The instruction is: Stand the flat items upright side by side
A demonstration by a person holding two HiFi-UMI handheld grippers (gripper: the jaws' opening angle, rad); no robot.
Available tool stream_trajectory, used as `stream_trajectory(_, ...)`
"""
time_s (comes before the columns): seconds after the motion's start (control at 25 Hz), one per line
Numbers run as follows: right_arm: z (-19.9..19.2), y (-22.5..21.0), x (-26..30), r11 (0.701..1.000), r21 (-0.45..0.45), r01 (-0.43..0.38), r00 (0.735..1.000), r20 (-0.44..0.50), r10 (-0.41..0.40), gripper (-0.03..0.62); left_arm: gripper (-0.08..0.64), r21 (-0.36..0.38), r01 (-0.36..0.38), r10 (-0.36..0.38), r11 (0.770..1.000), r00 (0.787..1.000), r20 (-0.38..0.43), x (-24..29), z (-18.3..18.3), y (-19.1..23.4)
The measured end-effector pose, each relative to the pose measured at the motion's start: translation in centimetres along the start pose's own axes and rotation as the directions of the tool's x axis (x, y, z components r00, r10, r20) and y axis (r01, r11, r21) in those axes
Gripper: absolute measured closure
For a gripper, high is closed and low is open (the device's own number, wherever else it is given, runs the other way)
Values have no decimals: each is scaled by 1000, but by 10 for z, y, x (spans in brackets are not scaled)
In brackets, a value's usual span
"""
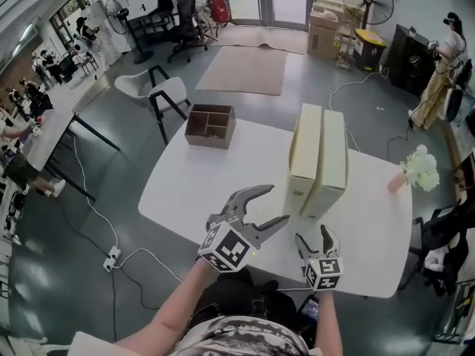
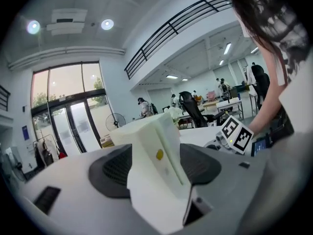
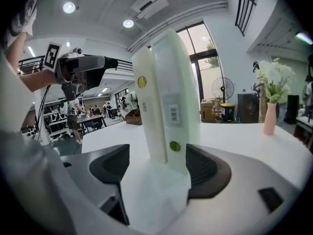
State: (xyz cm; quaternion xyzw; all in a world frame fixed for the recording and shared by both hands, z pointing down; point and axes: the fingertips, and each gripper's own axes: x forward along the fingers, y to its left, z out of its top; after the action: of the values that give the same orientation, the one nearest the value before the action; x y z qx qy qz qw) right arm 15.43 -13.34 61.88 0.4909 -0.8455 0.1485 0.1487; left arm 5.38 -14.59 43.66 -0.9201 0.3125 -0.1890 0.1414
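Two flat cream boxes stand upright side by side on the white table (image 1: 200, 199), the left box (image 1: 305, 158) touching the right box (image 1: 332, 162). Their narrow near ends face me. My left gripper (image 1: 279, 203) is open just left of those near ends, rolled onto its side and clear of them. My right gripper (image 1: 312, 234) is open just short of the same ends. In the left gripper view the boxes (image 2: 156, 141) rise ahead of the open left gripper (image 2: 156, 173). Ahead of the right gripper (image 3: 159, 173), its own view shows the pair (image 3: 166, 97) tall and untouched.
A brown wooden divided tray (image 1: 210, 124) sits at the table's far left corner. A pink vase of white flowers (image 1: 415, 170) stands at the right edge. A white chair (image 1: 156, 91) is beyond the table, and a cable (image 1: 111, 254) lies on the floor to the left.
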Motion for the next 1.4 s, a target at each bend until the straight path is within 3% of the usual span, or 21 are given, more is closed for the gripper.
stream_trajectory(0.28, -11, 33, -11, 996, 56, -65, 998, -8, 65, 256, 259, -188, -31, 8, 982, 993, -119, -45, -65, -35)
stream_trajectory(0.44, -12, 58, -11, 991, 56, -118, 993, -14, 119, 272, 272, -332, -57, 5, 942, 988, -155, -73, -97, -59)
stream_trajectory(0.56, -15, 76, -10, 987, 54, -149, 988, -24, 150, 273, 273, -396, -76, 5, 915, 984, -179, -93, -114, -76)
stream_trajectory(0.76, -13, 111, -16, 981, 27, -193, 981, -23, 194, 284, 281, -436, -89, -2, 896, 979, -204, -124, -131, -97)
stream_trajectory(0.84, -9, 125, -22, 978, 20, -206, 978, -15, 206, 316, 292, -443, -82, -4, 892, 982, -191, -134, -130, -103)
stream_trajectory(1.12, 1, 180, -56, 966, -9, -258, 966, 13, 258, 405, 433, -476, -86, 32, 875, 992, -120, -168, -116, -118)
stream_trajectory(1.4, -6, 228, -96, 960, -22, -279, 959, 38, 280, 491, 504, -487, -98, 37, 868, 991, -132, -214, -119, -153)
